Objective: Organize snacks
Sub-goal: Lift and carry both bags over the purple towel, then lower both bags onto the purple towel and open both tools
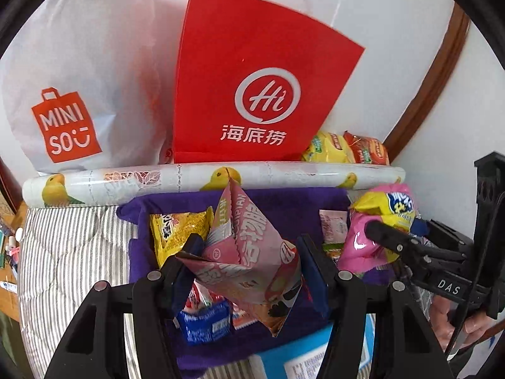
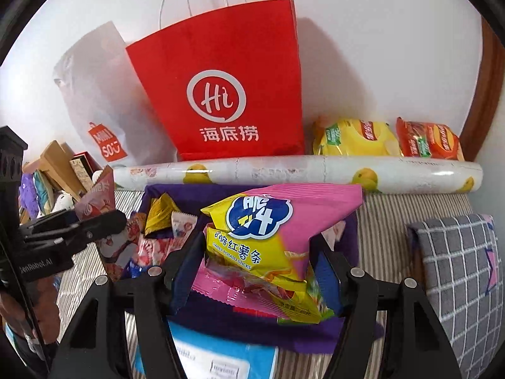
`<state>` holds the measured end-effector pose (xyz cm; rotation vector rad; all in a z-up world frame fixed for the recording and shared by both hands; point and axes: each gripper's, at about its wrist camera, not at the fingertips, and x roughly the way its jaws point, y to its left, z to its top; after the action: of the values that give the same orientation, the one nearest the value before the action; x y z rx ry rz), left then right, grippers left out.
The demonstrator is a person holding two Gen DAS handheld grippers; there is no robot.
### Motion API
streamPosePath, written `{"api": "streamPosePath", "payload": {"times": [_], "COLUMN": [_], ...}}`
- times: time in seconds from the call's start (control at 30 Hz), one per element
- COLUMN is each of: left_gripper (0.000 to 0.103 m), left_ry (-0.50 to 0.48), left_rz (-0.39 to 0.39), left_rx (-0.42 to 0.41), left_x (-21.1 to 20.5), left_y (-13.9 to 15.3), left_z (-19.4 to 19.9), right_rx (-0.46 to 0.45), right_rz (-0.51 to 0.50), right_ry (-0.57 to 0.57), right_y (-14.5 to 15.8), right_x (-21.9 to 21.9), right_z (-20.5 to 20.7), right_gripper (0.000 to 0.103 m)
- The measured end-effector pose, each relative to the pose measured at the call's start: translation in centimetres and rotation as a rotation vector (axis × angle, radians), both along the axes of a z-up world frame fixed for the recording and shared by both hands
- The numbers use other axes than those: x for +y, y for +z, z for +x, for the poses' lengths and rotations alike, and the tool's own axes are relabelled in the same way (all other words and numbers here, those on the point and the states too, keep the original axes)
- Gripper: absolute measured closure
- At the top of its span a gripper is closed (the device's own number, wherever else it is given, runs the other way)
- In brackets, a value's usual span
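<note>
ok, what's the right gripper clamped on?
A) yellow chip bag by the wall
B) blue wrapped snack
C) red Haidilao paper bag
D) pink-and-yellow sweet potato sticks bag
D: in the right wrist view the right gripper has its fingers closed on the sweet potato sticks bag, held over the purple bin.

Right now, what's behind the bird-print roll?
Behind the bird-print roll: red Haidilao bag, white Miniso bag, yellow chip bag, orange chip bag. The roll covers their bottoms; the bags' contents can't be seen.

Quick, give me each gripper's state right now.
Left gripper: closed on the pink folded snack packet.
Right gripper: closed on the pink-and-yellow sweet potato sticks bag.
</note>
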<state>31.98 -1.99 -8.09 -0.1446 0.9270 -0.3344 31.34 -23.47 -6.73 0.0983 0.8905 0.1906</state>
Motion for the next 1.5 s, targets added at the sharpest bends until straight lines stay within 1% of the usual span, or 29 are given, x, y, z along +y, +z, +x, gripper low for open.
{"api": "streamPosePath", "payload": {"times": [0.27, 0.33, 0.43, 0.5, 0.63, 0.8, 0.87, 0.97, 1.13, 1.23, 1.37, 1.5], "left_gripper": [0.044, 0.044, 0.044, 0.044, 0.044, 0.044, 0.044, 0.044, 0.044, 0.044, 0.044, 0.044], "left_ry": [-0.012, -0.011, -0.022, -0.021, -0.022, -0.005, 0.001, 0.007, -0.007, -0.019, -0.043, -0.073], "left_rz": [-0.023, -0.026, -0.005, -0.007, -0.004, 0.010, 0.012, 0.011, -0.005, -0.009, -0.024, -0.039], "left_rx": [0.015, 0.026, 0.048, 0.035, 0.040, 0.061, 0.071, 0.084, 0.089, 0.090, 0.095, 0.106], "left_x": [-0.6, -0.8, -1.3, -1.3, -1.1, -0.7, -0.6, -0.4, -0.6, -1.1, -1.8, -3.0], "left_y": [-1.7, -2.3, -2.8, -2.7, -2.9, -3.5, -3.8, -4.2, -4.3, -4.4, -4.7, -5.1], "left_z": [2.3, 2.8, 3.4, 3.4, 3.5, 4.1, 4.4, 4.7, 4.9, 4.8, 4.6, 4.6], "right_rx": [0.009, 0.026, 0.035, 0.062, 0.060, 0.111, 0.125, 0.132, 0.134, 0.132, 0.114, 0.073], "right_rz": [-0.020, -0.023, -0.012, -0.024, -0.028, -0.020, -0.013, -0.015, -0.035, -0.028, -0.043, -0.064], "right_ry": [0.009, 0.013, 0.015, 0.023, 0.025, 0.029, 0.026, 0.035, 0.052, 0.055, 0.045, 0.018], "right_y": [-1.6, -2.5, -3.5, -4.3, -5.0, -6.5, -7.0, -7.5, -7.7, -7.5, -6.5, -5.0], "right_x": [0.4, 0.6, 0.7, 0.8, 0.6, 0.1, -0.1, 0.2, 0.7, 0.6, 0.2, -0.9], "right_z": [3.7, 4.5, 5.1, 5.6, 5.3, 6.0, 6.2, 6.4, 6.4, 6.3, 6.0, 5.5], "right_gripper": [0.037, 0.037, 0.037, 0.037, 0.037, 0.037, 0.040, 0.040, 0.041, 0.041, 0.041, 0.041]}}
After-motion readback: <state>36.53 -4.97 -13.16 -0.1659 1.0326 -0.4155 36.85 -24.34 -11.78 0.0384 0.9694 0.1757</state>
